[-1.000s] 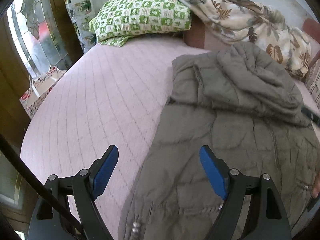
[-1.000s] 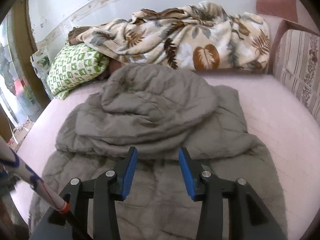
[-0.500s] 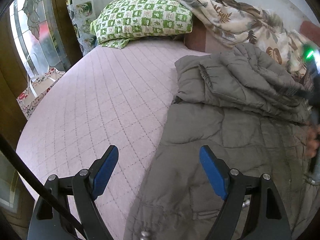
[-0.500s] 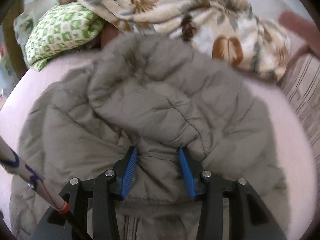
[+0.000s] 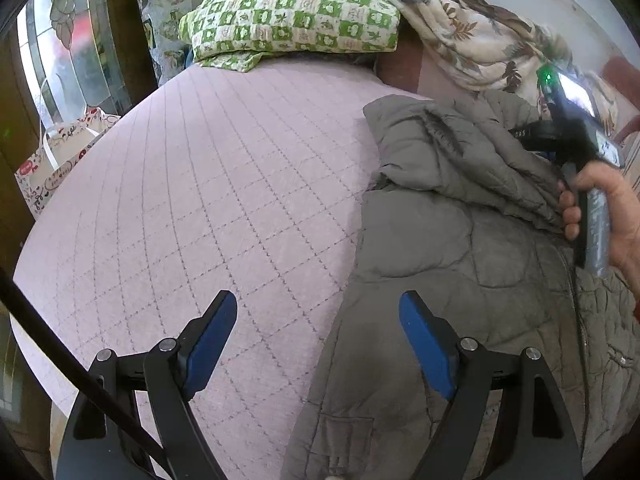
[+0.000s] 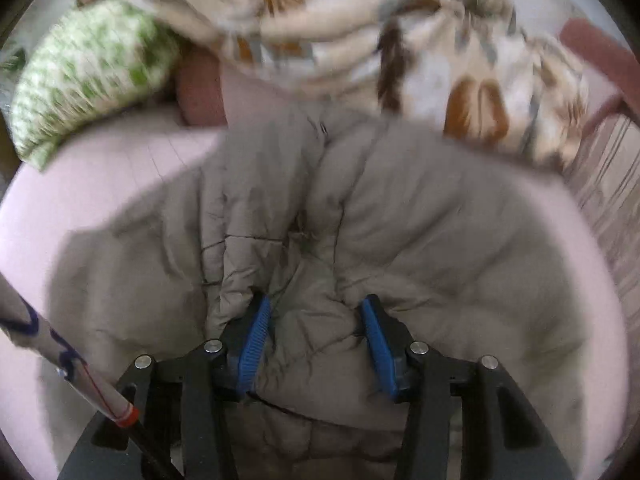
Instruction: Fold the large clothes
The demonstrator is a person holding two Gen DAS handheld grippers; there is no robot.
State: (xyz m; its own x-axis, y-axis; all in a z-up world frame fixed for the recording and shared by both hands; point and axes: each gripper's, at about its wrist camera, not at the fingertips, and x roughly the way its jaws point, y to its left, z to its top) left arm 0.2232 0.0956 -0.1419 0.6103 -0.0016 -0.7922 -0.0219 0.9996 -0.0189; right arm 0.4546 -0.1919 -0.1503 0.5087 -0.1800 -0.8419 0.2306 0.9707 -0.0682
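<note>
Right hand-held gripper (image 6: 314, 334) opening astride a jacket (image 6: 360, 240) fold; left hand-held gripper (image 5: 318, 338) wide, empty; pillow (image 5: 296, 16), blanket (image 6: 360, 32) beyond.

blurred: blanket (image 6: 360, 40), pillow (image 6: 88, 76) | cut off: jacket (image 5: 460, 280) hem, paper bag (image 5: 52, 164)

Left wrist view: looks forward and steeply down between its hand-held gripper (image 5: 318, 344) fingers, over the bed (image 5: 208, 184), with the jacket (image 5: 452, 264) edge close below. Right wrist view: looks steeply down, very near the jacket (image 6: 420, 232), which fills most of the frame; blurred. Both views share the jacket, pillow (image 5: 296, 12) (image 6: 88, 80) and blanket (image 5: 468, 32) (image 6: 360, 32).
</note>
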